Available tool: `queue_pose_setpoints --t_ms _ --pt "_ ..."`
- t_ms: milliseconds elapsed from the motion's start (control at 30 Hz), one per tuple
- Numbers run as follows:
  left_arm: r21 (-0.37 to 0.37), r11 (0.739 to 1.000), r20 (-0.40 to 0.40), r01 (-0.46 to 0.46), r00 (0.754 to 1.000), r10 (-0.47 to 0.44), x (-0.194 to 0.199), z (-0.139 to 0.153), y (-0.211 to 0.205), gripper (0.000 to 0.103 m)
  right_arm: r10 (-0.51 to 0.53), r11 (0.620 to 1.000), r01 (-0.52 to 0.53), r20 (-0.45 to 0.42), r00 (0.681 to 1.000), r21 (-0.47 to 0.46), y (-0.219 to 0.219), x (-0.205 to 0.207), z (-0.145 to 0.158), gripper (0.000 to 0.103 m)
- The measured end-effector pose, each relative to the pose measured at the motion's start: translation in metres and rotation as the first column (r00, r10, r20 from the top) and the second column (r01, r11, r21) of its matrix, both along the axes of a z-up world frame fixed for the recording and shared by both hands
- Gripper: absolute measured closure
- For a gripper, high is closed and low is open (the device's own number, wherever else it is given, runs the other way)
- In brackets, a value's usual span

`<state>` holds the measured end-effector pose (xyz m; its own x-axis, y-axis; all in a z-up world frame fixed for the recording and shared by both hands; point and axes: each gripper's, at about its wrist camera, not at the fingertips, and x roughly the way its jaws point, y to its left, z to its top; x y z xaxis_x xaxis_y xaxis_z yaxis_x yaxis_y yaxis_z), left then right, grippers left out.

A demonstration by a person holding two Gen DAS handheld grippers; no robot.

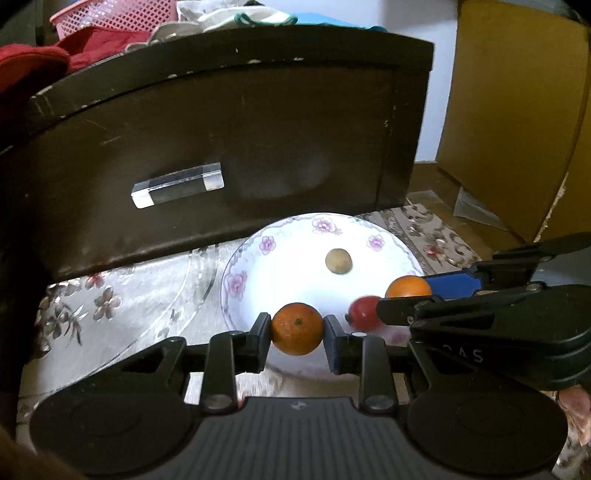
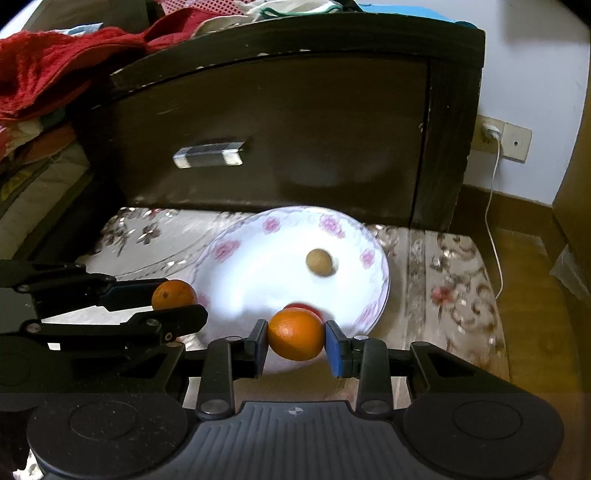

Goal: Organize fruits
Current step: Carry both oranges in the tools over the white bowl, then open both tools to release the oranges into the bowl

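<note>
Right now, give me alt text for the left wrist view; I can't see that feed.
The left gripper holds an orange at the near rim of a white floral plate holding a small brown fruit and a red one. At right, the right gripper holds a second orange.

Cabinet: dark wooden bedside cabinet (image 2: 295,122), scuffed edges, clear block handle (image 2: 209,153).
On top: red cloth (image 2: 44,66), pink mesh basket (image 1: 110,16).
Surface: floral-patterned cover (image 2: 450,273).
Wall: beige socket (image 2: 504,137), white cable (image 2: 493,206).
Side: yellow-brown panel (image 1: 517,110).
</note>
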<state>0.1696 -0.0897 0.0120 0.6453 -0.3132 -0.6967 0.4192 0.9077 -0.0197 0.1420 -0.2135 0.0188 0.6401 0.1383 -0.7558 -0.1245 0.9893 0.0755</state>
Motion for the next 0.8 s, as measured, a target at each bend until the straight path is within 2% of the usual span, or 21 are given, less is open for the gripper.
queue_pose_setpoints --t_ms 400,800 --pt "-0.013 1.000 -0.030 -0.026 0.999 0.025 0.031 -0.022 0.002 0.068 0.017 1.000 -0.017 -0.015 1.000 -0.015 -0.004 0.045 -0.018 0.073" --pt "-0.006 1.000 -0.049 -0.027 0.998 0.027 0.036 -0.028 0.003 0.068 0.027 1.000 -0.027 -0.018 0.999 -0.013 -0.002 0.054 -0.024 0.070"
